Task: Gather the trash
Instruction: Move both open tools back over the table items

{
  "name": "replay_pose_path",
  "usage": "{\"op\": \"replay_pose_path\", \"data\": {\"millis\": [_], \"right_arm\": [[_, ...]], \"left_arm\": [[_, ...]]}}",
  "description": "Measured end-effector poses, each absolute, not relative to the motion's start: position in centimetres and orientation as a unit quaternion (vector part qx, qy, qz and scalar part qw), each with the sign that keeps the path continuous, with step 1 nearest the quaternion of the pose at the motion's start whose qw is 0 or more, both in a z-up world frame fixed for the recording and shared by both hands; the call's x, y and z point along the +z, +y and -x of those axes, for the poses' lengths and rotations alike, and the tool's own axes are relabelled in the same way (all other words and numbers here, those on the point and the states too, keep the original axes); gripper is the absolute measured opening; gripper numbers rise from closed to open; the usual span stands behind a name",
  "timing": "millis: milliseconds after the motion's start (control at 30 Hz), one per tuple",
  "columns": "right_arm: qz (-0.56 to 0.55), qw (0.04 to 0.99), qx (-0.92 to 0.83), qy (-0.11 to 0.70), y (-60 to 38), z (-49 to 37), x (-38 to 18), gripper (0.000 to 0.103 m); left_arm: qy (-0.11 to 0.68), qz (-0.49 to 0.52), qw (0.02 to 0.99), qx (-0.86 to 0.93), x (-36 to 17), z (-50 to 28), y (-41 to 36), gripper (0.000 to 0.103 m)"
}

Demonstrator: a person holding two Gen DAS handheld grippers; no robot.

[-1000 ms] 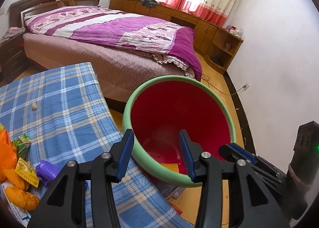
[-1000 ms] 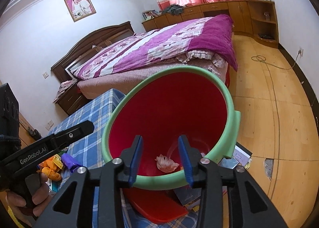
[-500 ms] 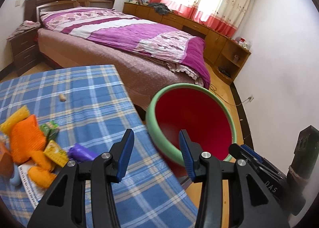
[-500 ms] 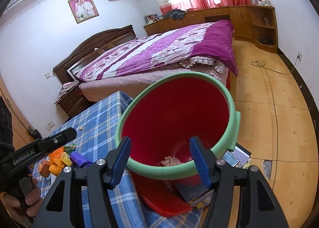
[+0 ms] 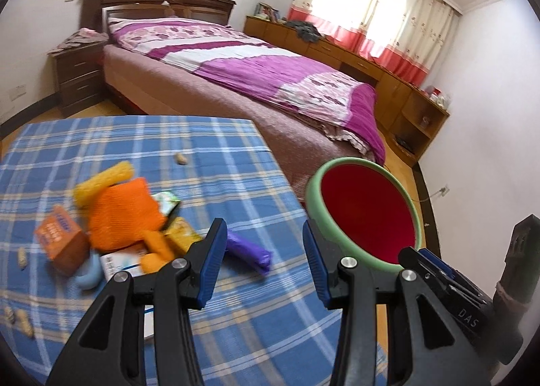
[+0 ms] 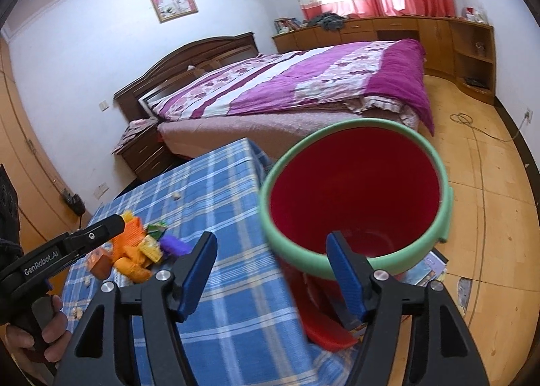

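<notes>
A red bin with a green rim point(image 5: 366, 213) point(image 6: 354, 190) stands beside the right edge of the blue plaid table point(image 5: 202, 146) point(image 6: 216, 193). A trash pile lies on the table: an orange mesh bag point(image 5: 123, 213), a purple wrapper point(image 5: 249, 252), a yellow packet point(image 5: 184, 235), an orange box point(image 5: 62, 239); the pile also shows in the right wrist view point(image 6: 135, 251). My left gripper point(image 5: 261, 257) is open and empty above the table between pile and bin. My right gripper point(image 6: 271, 273) is open and empty near the bin's rim.
Peanut shells point(image 5: 181, 159) point(image 5: 22, 257) lie scattered on the cloth. A bed with a purple quilt point(image 5: 256, 82) stands behind the table. Books and a red lid point(image 6: 428, 267) lie on the wooden floor under the bin. A cable point(image 6: 472, 126) runs across the floor.
Both grippers have pulled back and left from the bin toward the table. The right jaws opened wider. The trash pile has come into fuller view.
</notes>
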State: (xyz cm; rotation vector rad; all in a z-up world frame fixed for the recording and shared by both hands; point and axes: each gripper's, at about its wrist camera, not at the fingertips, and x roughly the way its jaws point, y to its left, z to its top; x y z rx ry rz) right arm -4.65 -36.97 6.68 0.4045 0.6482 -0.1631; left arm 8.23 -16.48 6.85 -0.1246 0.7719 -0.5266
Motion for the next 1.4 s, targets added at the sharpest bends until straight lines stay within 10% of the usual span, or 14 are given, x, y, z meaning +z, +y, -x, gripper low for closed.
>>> {"op": "replay_pose_path", "data": {"millis": [1400], "right_arm": [[-0.15, 0.91, -0.015, 0.387, -24.8, -1.6, 4.4, 0.072]], "left_arm": [[0.381, 0.034, 0.919, -0.097, 1.3, -12.4, -2.0, 0.078]]}}
